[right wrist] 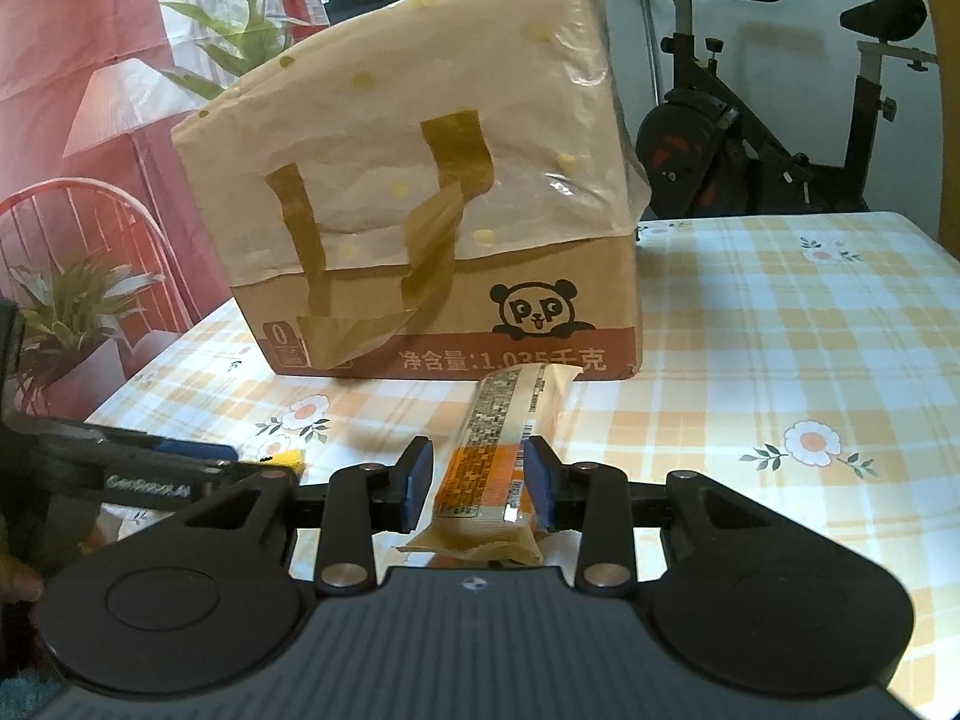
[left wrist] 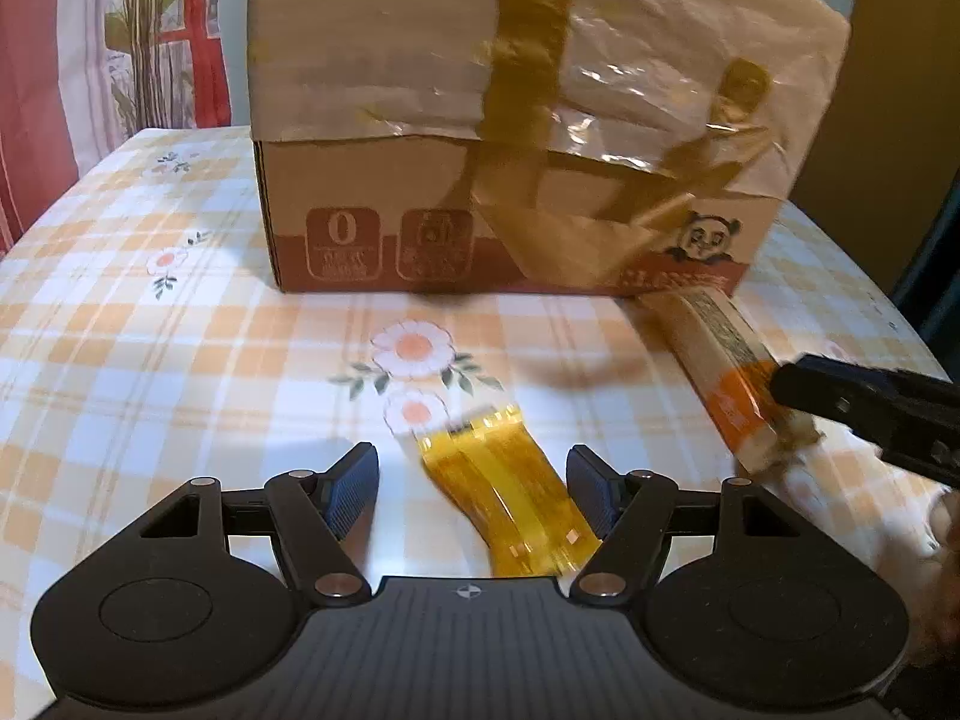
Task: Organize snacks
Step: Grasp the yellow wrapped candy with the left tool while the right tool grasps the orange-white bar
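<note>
- Here, a long snack bar in a beige and orange wrapper lies between the pads of the right gripper, which sits narrow and clamps the bar's orange end; the bar's far end nearly reaches the base of the cardboard box.
- In the left wrist view the same snack bar slants away from the box's right front corner, with the right gripper closing on its near end.
- A yellow-wrapped snack packet lies flat on the table in front of the box, between the pads of the left gripper; that gripper stands wide, its left pad well off the wrapper, its right pad just beside it.
- The cardboard box stands on the table, printed with a panda, and a beige paper bag with brown handles is draped over its top.
- The table wears a yellow plaid cloth with daisies.
- Behind the box, to its right in the right wrist view, stands an exercise bike; to its left, a potted plant.
</note>
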{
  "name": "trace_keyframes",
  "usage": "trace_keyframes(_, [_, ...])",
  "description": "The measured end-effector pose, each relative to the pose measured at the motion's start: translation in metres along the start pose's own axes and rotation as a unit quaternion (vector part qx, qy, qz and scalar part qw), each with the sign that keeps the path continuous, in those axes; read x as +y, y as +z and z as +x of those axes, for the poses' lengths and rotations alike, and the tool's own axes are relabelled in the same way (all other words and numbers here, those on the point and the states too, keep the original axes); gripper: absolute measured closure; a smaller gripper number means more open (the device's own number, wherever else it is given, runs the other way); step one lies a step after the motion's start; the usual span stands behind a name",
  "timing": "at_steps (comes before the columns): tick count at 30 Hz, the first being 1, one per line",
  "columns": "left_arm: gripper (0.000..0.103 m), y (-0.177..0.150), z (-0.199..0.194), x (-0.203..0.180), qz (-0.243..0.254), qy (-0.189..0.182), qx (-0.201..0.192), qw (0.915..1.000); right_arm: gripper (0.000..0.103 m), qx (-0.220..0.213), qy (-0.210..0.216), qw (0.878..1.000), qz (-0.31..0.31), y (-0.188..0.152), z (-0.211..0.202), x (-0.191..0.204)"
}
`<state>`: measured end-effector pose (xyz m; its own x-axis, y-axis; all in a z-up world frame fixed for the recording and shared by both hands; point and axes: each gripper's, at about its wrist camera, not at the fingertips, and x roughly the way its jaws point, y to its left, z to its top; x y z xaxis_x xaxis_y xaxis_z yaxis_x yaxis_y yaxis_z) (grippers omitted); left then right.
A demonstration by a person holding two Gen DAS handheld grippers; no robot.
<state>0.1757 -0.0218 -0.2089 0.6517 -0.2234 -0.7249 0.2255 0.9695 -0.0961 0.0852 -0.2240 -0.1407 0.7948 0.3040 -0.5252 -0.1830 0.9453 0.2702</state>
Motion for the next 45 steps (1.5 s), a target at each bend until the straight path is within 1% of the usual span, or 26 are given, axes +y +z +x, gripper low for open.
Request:
trace_keyframes(2, [0.031, -0.006, -0.006, 0.001, -0.01, -0.009, -0.001, 0.9999, 0.066, 0.002, 0.0, 1.0, 0.001, 0.0, 0.001, -0.001])
trace_keyframes(4, [0.031, -0.008, -0.012, 0.001, -0.016, -0.009, -0.007, 0.9998, 0.064, 0.002, 0.001, 1.0, -0.001, -0.001, 0.002, -0.001])
trace_keyframes(6, [0.031, -0.007, -0.011, -0.002, -0.017, -0.003, -0.011, 0.9998, 0.064, 0.002, 0.001, 1.0, -0.001, -0.001, 0.002, -0.001])
trace_keyframes(8, [0.031, -0.005, -0.004, -0.006, -0.019, 0.008, -0.006, 0.9998, 0.064, 0.003, 0.0, 1.0, -0.001, -0.001, 0.002, -0.001])
trace_keyframes(11, [0.032, -0.007, 0.0, -0.014, -0.002, 0.021, -0.016, 0.9996, 0.064, 0.002, -0.001, 1.0, -0.003, -0.002, 0.002, -0.001])
trace_keyframes(12, [0.034, -0.008, -0.001, -0.015, 0.005, 0.024, -0.019, 0.9995, 0.064, 0.002, -0.002, 1.0, -0.004, -0.002, 0.002, -0.001])
trace_keyframes(14, [0.056, -0.012, -0.003, -0.014, 0.013, 0.031, -0.03, 0.999, 0.064, 0.002, -0.003, 1.0, -0.004, -0.002, 0.002, -0.001])
trace_keyframes(15, [0.06, -0.011, -0.004, -0.013, 0.011, 0.032, -0.032, 0.9989, 0.064, 0.002, -0.004, 1.0, -0.004, -0.002, 0.002, -0.001])
trace_keyframes(17, [0.065, -0.011, -0.005, -0.005, -0.009, 0.022, -0.036, 0.9991, 0.063, 0.0, -0.006, 1.0, -0.005, -0.002, 0.002, -0.001])
trace_keyframes(19, [0.065, -0.012, -0.007, 0.0, -0.022, 0.017, -0.039, 0.9989, 0.061, 0.0, -0.01, 1.0, -0.007, -0.002, 0.002, -0.001])
trace_keyframes(22, [0.066, -0.013, -0.009, 0.005, -0.032, 0.022, -0.046, 0.9982, 0.055, 0.0, -0.02, 1.0, -0.009, 0.001, 0.004, -0.001])
trace_keyframes(24, [0.066, -0.012, -0.012, 0.007, -0.038, 0.025, -0.056, 0.9974, 0.048, 0.0, -0.029, 1.0, -0.009, 0.005, 0.007, -0.001])
trace_keyframes(27, [0.066, -0.01, -0.016, 0.007, -0.041, 0.034, -0.07, 0.9961, 0.048, 0.004, -0.039, 0.999, -0.013, 0.016, 0.018, 0.0])
trace_keyframes(31, [0.066, -0.008, -0.019, 0.01, -0.046, 0.035, -0.077, 0.9954, 0.048, 0.016, -0.046, 0.998, -0.04, 0.024, 0.041, 0.008])
trace_keyframes(33, [0.066, -0.008, -0.02, 0.013, -0.052, 0.036, -0.077, 0.995, 0.046, 0.026, -0.05, 0.997, -0.052, 0.022, 0.051, 0.013])
trace_keyframes(35, [0.065, -0.009, -0.021, 0.016, -0.059, 0.035, -0.079, 0.9945, 0.047, 0.03, -0.07, 0.994, -0.072, 0.016, 0.055, 0.02])
trace_keyframes(37, [0.065, -0.009, -0.02, 0.018, -0.064, 0.038, -0.081, 0.994, 0.048, 0.024, -0.079, 0.993, -0.082, 0.008, 0.052, 0.023])
trace_keyframes(41, [0.065, -0.009, -0.018, 0.016, -0.064, 0.04, -0.081, 0.9939, 0.048, 0.009, -0.083, 0.994, -0.066, 0.005, 0.046, 0.017])
trace_keyframes(43, [0.065, -0.01, -0.018, 0.016, -0.06, 0.04, -0.081, 0.9941, 0.048, 0.02, -0.08, 0.995, -0.058, 0.005, 0.049, 0.014])
trace_keyframes(45, [0.065, -0.01, -0.017, 0.017, -0.061, 0.039, -0.08, 0.9942, 0.048, 0.028, -0.078, 0.995, -0.064, 0.007, 0.052, 0.016])
